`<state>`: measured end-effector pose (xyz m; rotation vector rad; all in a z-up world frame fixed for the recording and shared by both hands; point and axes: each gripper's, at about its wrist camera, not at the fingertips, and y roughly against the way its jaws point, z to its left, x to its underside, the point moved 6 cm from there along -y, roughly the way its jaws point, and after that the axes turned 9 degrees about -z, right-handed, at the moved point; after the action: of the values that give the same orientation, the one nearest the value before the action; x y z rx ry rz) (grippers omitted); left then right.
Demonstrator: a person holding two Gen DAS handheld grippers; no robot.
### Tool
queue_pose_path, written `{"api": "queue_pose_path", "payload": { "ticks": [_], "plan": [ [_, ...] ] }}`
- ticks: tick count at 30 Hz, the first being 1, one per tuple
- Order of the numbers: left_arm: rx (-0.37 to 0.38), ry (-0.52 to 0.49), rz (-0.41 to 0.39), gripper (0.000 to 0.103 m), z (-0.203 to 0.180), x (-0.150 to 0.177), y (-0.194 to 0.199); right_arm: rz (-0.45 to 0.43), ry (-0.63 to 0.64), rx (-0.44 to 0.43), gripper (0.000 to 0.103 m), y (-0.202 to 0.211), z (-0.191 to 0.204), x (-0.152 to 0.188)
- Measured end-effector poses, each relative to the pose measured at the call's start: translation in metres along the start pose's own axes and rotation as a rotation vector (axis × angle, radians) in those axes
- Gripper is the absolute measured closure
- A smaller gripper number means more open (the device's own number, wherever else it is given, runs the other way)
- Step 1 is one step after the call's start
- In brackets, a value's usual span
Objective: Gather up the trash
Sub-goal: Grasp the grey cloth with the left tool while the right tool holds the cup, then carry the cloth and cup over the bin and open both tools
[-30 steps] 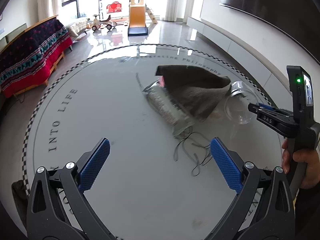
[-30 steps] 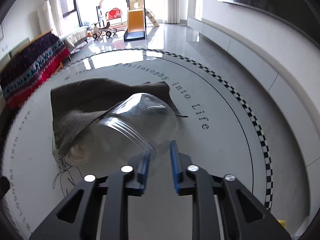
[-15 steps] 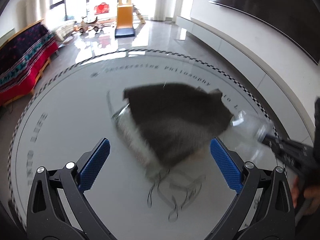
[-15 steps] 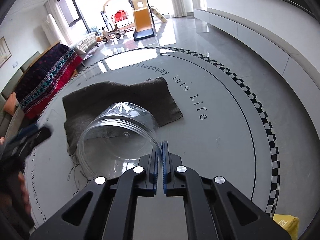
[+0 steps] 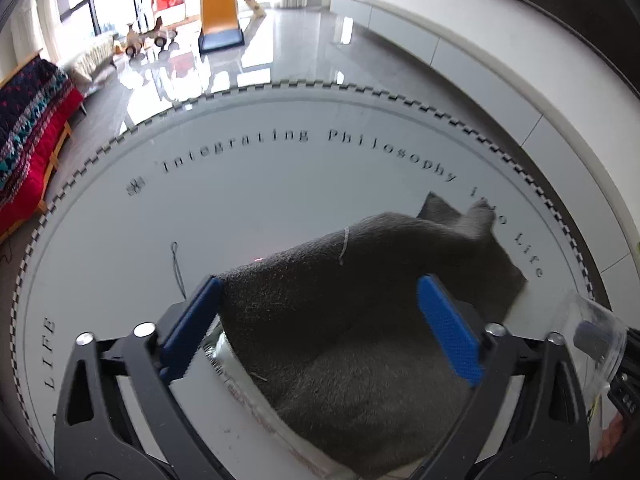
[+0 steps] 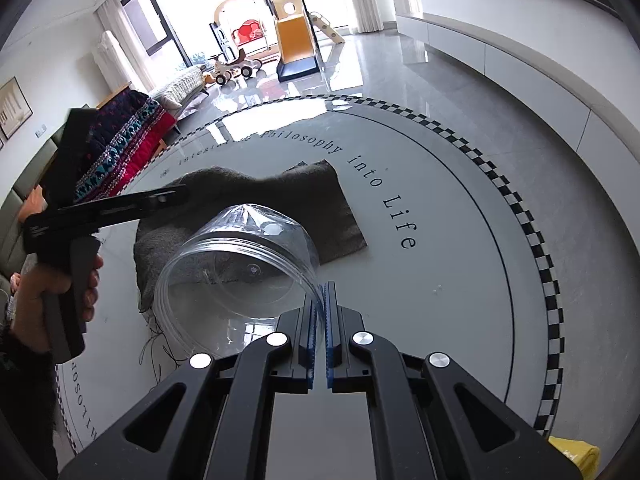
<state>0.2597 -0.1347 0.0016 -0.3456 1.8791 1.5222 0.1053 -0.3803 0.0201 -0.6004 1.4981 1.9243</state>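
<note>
We pinch the clear jar (image 6: 240,268) rim in the right tool (image 6: 319,336); left tool (image 5: 320,328) narrows astride the grey cloth (image 5: 360,312), lower frame, grab next

Round table (image 6: 460,264): right half bare, open passage out to the checkered rim. Left-centre blocked by grey cloth (image 6: 312,208) heaped over a foil wrapper (image 5: 240,376). Clear jar (image 6: 240,264) raised in front of it. Loose threads (image 6: 156,344) on near-left surface; left gripper (image 5: 320,320) crowds that side
</note>
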Motion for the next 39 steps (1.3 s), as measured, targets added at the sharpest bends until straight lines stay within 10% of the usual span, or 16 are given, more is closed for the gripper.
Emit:
{"api": "queue_pose_path", "payload": {
  "ticks": [5, 10, 21, 39],
  "plan": [
    [-0.074, 0.010, -0.015, 0.054, 0.003, -0.001, -0.002, 0.001, 0.002, -0.003, 0.099, -0.003, 0.005, 0.000],
    [0.047, 0.137, -0.037, 0.092, 0.010, -0.005, 0.006, -0.008, -0.003, -0.005, 0.099, 0.001, 0.008, -0.002],
    [0.138, 0.093, -0.205, 0.096, -0.008, -0.015, 0.088, -0.042, -0.011, -0.024, 0.099, 0.029, 0.025, -0.003],
    [0.039, 0.119, -0.370, 0.096, 0.053, 0.048, 0.235, -0.067, 0.049, -0.122, 0.099, 0.087, 0.126, 0.016]
  ]
}}
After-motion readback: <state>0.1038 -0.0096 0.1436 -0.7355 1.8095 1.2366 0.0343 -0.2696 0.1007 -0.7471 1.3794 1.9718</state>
